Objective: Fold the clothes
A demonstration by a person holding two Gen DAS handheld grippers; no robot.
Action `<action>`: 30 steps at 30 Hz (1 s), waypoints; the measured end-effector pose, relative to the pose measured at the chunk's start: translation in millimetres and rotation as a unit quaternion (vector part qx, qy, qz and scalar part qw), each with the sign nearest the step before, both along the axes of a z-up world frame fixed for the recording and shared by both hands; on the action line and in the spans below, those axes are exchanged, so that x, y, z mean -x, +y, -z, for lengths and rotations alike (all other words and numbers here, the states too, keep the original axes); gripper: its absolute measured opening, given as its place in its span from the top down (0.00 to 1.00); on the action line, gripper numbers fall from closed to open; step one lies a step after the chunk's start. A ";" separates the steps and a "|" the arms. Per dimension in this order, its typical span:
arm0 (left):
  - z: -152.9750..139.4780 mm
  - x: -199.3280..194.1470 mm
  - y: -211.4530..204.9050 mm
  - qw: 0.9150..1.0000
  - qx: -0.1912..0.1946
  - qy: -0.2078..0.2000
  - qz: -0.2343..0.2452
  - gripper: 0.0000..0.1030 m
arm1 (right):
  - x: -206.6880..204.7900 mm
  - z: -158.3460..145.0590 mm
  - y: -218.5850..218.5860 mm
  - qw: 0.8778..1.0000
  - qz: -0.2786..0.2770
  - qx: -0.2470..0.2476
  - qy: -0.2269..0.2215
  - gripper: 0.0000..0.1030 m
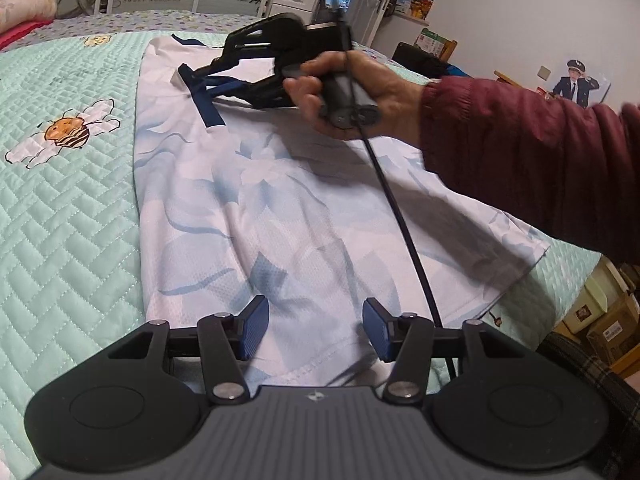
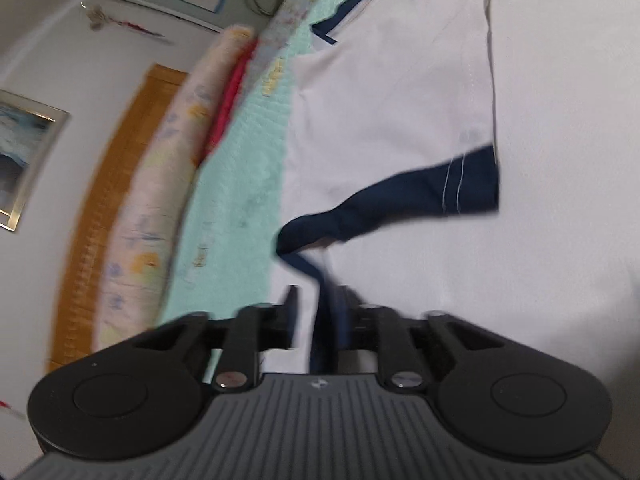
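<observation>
- Your left gripper sits nearest, blue pads spread wide with nothing between them, hovering just over the near hem of the shirt.
- Across the cloth, your right gripper is down at the collar end, and in the right wrist view a navy trim strip runs up between its fingers. They look pinched on that strip, though blur softens the picture.
- That shirt, white with a pale blue flower print and navy collar and cuffs, lies spread on the mint quilted bed, hem toward you, neck away.
- One navy-cuffed sleeve lies across the body, so one side fold seems to be in place; how far the folding has gone, you can't say from here.
- Doing it well, by my read: take a full layer of the hem in the left gripper, not just the stitched edge.
- Keep both ends level and taut when you lift, so the slippery mesh doesn't sag or skew.
- Mind the cable draped across the shirt; it could drag the fabric.
</observation>
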State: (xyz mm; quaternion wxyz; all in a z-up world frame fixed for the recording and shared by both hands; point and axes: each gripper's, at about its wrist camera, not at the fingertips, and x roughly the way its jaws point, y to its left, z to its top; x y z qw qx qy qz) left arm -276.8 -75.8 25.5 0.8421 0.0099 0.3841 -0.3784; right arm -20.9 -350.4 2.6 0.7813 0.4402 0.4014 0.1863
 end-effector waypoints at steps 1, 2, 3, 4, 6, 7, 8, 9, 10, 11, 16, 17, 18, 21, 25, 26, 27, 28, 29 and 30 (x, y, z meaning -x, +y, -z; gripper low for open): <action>-1.4 1.5 -0.3 1.000 -0.001 -0.002 0.003 0.48 | 9.7 -3.3 1.9 1.000 -0.010 0.003 0.002 0.73; -4.2 3.6 1.5 1.000 0.006 -0.002 0.004 0.48 | 21.6 -6.2 5.0 1.000 -0.026 0.003 0.006 0.72; -7.2 5.9 3.5 1.000 0.013 -0.002 0.005 0.48 | 36.3 -9.0 8.4 0.999 -0.042 0.000 0.010 0.72; -10.1 8.2 5.5 1.000 0.021 -0.002 0.006 0.48 | 51.9 -11.7 11.9 0.998 -0.059 -0.004 0.013 0.70; -16.0 12.8 9.5 0.999 0.037 -0.002 0.009 0.48 | 85.2 -17.9 24.1 0.996 -0.090 0.003 0.016 0.70; -19.0 15.0 11.5 0.999 0.045 -0.002 0.010 0.48 | 102.0 -21.1 30.7 0.994 -0.105 0.008 0.017 0.70; -21.5 18.1 15.1 0.999 0.049 -0.001 0.008 0.48 | 116.4 -23.3 38.5 0.993 -0.118 0.016 0.020 0.70; -23.0 19.7 19.0 0.999 0.050 0.002 0.003 0.48 | 128.7 -24.5 45.4 0.991 -0.125 0.027 0.024 0.70; -23.8 22.2 22.6 0.999 0.048 0.006 -0.003 0.48 | 137.5 -22.9 50.5 0.991 -0.128 0.030 0.031 0.70; -24.5 24.8 26.3 0.999 0.046 0.011 -0.008 0.48 | 145.0 -20.3 55.0 0.990 -0.130 0.027 0.038 0.70; -31.4 38.3 34.6 0.999 0.035 0.013 -0.025 0.48 | 162.8 -10.9 75.8 0.991 -0.123 0.019 0.049 0.71; -32.8 41.0 36.2 0.999 0.033 0.014 -0.029 0.48 | 162.9 -11.1 78.6 0.991 -0.122 0.023 0.045 0.72; -34.2 43.7 37.8 0.999 0.031 0.014 -0.032 0.48 | 162.9 -11.8 81.2 0.991 -0.121 0.032 0.041 0.76; -37.5 47.2 41.6 0.999 0.030 0.015 -0.037 0.48 | 168.0 -11.4 79.8 0.993 -0.108 0.034 0.038 1.00; -36.3 50.4 44.3 0.999 0.018 0.016 -0.037 0.48 | 180.2 -8.3 68.0 0.996 -0.081 0.013 0.041 1.00; -35.5 51.3 45.0 0.999 0.013 0.017 -0.040 0.48 | 183.2 -7.5 65.1 0.996 -0.074 0.008 0.042 0.95; -34.8 52.3 45.7 0.999 0.008 0.018 -0.043 0.48 | 186.3 -6.8 62.2 0.997 -0.068 0.003 0.042 0.92; -34.0 53.3 46.5 0.999 0.003 0.018 -0.045 0.48 | 189.3 -6.0 59.2 0.997 -0.061 -0.002 0.043 0.87; -33.3 54.3 47.2 0.999 -0.002 0.019 -0.048 0.48 | 192.3 -5.2 56.3 0.998 -0.054 -0.007 0.044 0.84; -33.0 55.4 49.6 0.998 -0.003 0.020 -0.052 0.48 | 195.4 -4.4 53.4 0.998 -0.047 -0.013 0.045 0.83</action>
